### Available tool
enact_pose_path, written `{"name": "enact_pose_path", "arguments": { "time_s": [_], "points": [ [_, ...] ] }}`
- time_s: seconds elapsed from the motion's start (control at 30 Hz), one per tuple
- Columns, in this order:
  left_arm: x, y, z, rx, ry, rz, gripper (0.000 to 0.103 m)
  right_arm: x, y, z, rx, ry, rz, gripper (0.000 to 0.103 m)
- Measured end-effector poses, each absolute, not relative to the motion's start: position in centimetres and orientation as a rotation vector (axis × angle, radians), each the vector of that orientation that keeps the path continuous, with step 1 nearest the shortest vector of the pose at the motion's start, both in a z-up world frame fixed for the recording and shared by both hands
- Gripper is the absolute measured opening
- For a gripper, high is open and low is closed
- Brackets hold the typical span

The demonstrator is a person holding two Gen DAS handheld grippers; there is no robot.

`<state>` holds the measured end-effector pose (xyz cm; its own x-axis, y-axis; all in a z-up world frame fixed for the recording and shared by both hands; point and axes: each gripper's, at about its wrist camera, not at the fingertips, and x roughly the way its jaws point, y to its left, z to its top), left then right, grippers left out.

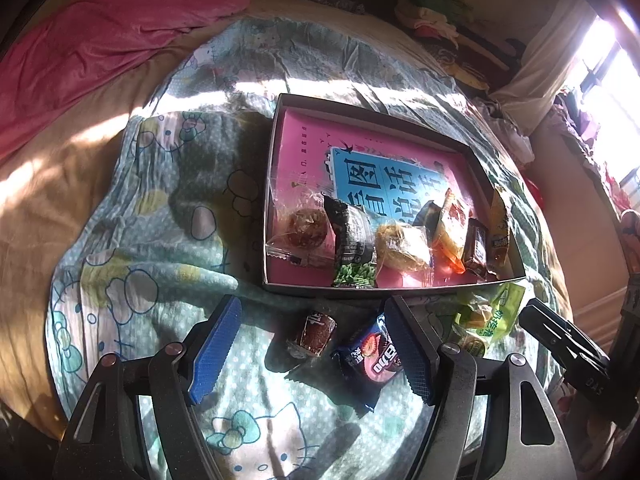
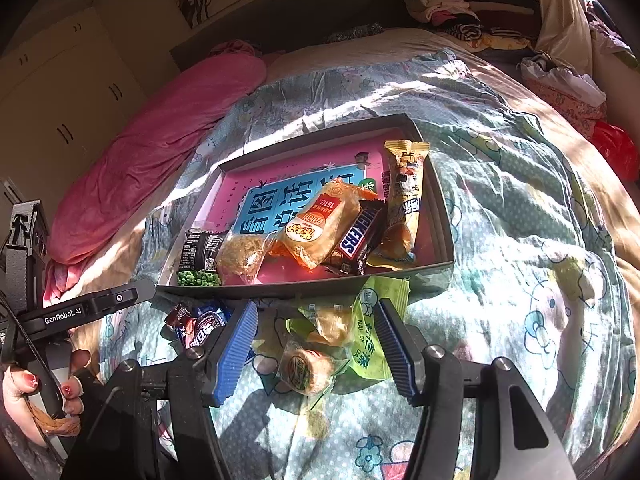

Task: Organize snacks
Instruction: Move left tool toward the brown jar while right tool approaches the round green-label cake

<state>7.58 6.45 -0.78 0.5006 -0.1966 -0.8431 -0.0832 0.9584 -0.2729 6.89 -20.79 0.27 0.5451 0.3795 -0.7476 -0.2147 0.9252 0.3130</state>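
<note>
A shallow grey box (image 1: pixel 276 184) (image 2: pixel 444 216) with a pink and blue liner lies on the bed and holds several wrapped snacks, among them a Snickers bar (image 2: pixel 356 236) and a yellow packet (image 2: pixel 404 196). My left gripper (image 1: pixel 316 348) is open, with a small brown snack (image 1: pixel 314 332) and a dark blue snack pack (image 1: pixel 370 358) lying between its fingers on the blanket. My right gripper (image 2: pixel 318 350) is open over a clear-wrapped round cake (image 2: pixel 306 370) and a green packet (image 2: pixel 372 332).
A Hello Kitty blanket (image 1: pixel 132 240) (image 2: pixel 520 280) covers the bed. A pink quilt (image 1: pixel 100 40) (image 2: pixel 152 152) lies at the far left. Clothes are piled at the back right (image 2: pixel 452 4). A window (image 1: pixel 616 92) is at the right.
</note>
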Motion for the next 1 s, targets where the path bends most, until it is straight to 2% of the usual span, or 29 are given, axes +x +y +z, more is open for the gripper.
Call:
{"name": "enact_pose_path", "arguments": {
  "time_s": [1.0],
  "points": [
    [6.8, 7.0, -3.7, -0.24, 1.136, 0.005, 0.076, 5.8, -18.9, -2.3, 0.161, 1.032, 0.386, 0.061]
  ]
}}
